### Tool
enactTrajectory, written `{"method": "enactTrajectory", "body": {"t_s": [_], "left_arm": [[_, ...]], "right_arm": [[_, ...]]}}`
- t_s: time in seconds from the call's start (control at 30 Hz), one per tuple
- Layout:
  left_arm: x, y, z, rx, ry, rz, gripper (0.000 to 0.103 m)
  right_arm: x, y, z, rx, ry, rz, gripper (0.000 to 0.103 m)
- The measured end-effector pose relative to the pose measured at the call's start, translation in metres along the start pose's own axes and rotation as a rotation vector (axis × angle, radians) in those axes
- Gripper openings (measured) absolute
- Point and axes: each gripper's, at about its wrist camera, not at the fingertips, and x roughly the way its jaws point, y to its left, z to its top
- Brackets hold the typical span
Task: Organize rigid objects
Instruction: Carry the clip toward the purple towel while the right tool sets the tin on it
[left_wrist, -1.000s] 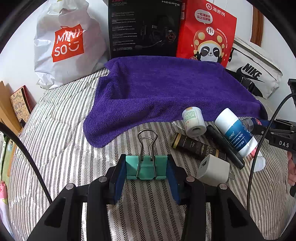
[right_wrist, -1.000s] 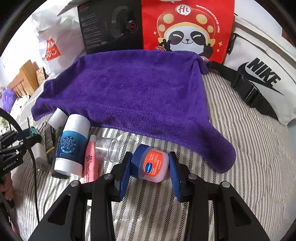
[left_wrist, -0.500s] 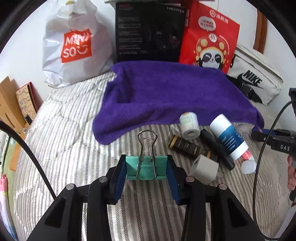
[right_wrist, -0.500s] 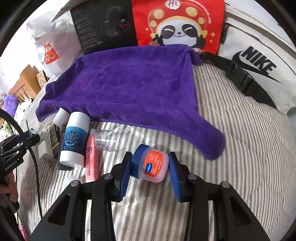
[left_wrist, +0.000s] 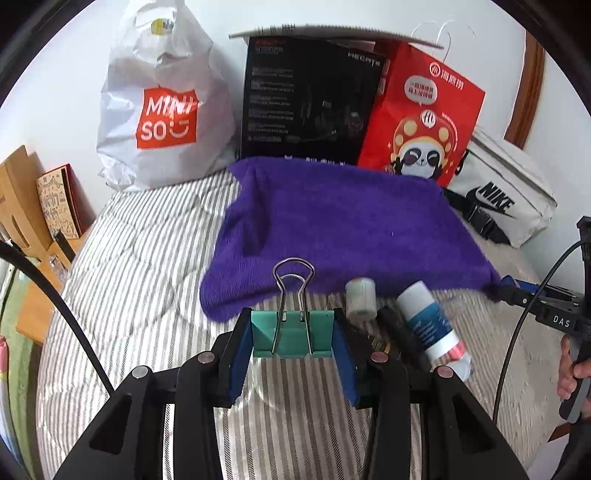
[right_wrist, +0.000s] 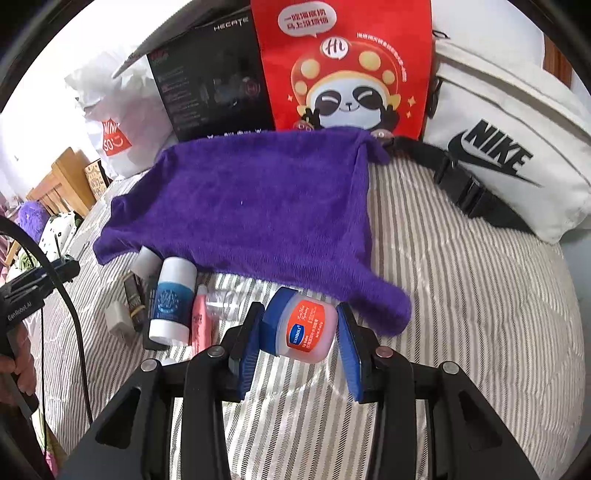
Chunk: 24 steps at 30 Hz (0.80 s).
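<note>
Seen through the left wrist camera, a teal binder clip (left_wrist: 291, 339) is clamped between the blue pads of the left gripper (left_wrist: 292, 345), its wire handles standing upright; it is held clear above the striped bedcover (left_wrist: 147, 266). A purple towel (left_wrist: 343, 229) is spread on that bedcover, and places are given from it. Just at the towel's near edge a small white jar (left_wrist: 361, 299), a white bottle with a blue label (left_wrist: 428, 321) and a dark tube (left_wrist: 399, 339) are grouped, lying on their sides. Behind the towel a white shopping bag (left_wrist: 162, 110), a black box (left_wrist: 310, 99) and a red panda bag (left_wrist: 421, 114) are propped against the wall, and a white Nike bag (left_wrist: 506, 203) is set at its far right corner. At the right edge the right gripper (left_wrist: 532, 299) is partly seen, its handle held by a hand (left_wrist: 570, 373).

Seen through the right wrist camera, a small blue-lidded balm jar (right_wrist: 301, 326) with an orange label is gripped between the pads of the right gripper (right_wrist: 300, 338), tilted and raised just in front of the towel's (right_wrist: 258, 206) near right corner. Left of it, at the towel's near edge, the blue-label bottle (right_wrist: 171, 299), a pink tube (right_wrist: 201, 325), a clear little jar (right_wrist: 223, 302) and a white charger block (right_wrist: 116, 317) are lying on the bedcover (right_wrist: 480, 295).
</note>
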Motion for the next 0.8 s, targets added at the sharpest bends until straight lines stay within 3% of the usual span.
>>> {"method": "enactTrajectory", "body": {"t_s": [0.37, 0.8], "left_arm": [[0.0, -0.004, 0.039, 0.021, -0.031, -0.005, 0.039], [0.028, 0.005, 0.065, 0.007, -0.011, -0.023, 0.039]], "right_arm": [[-0.003, -0.007, 0.035, -0.017, -0.036, 0.001, 0.039], [0.051, -0.007, 0.081, -0.044, -0.012, 0.011, 0.039]]}}
